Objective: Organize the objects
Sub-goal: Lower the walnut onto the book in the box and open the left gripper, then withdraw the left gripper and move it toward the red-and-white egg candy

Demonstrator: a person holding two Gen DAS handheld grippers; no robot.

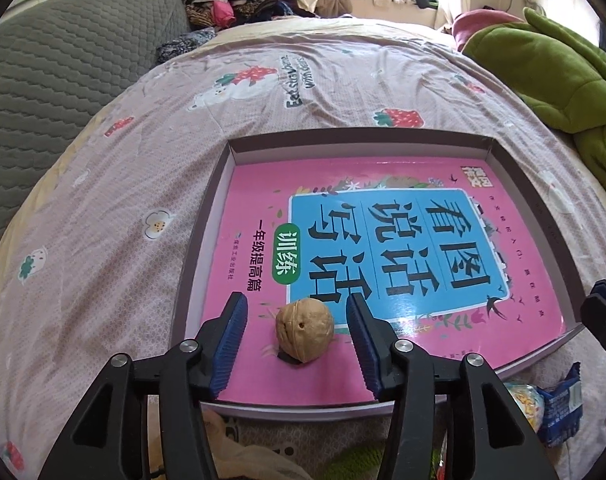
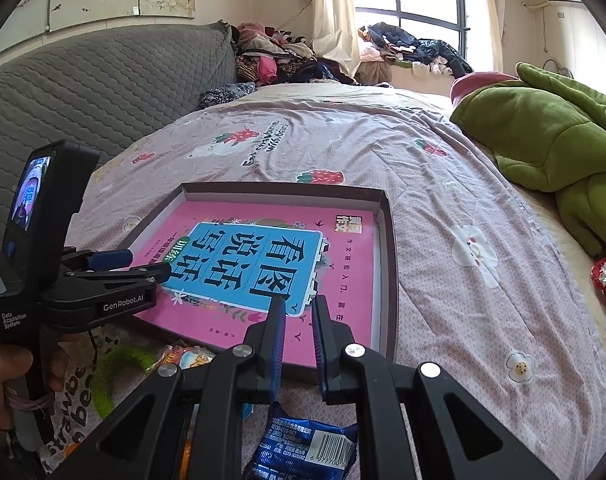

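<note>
Where box (image 1: 515, 184) holds book (image 1: 383, 240), walnut (image 1: 305, 330) (loose) atop

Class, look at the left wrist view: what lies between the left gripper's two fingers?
A walnut sits between the left gripper's fingers, untouched, resting on the pink book in the tray.

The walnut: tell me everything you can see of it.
The walnut is whole, in a tan, wrinkled shell with a small dark hole in the side that faces the left wrist camera. It lies on the pink book inside the shallow box, near the book's near edge, with a dark shadow under it. It sits between the open left gripper, whose blue fingers stand clear of it on both sides. Nothing but the book touches it.
</note>
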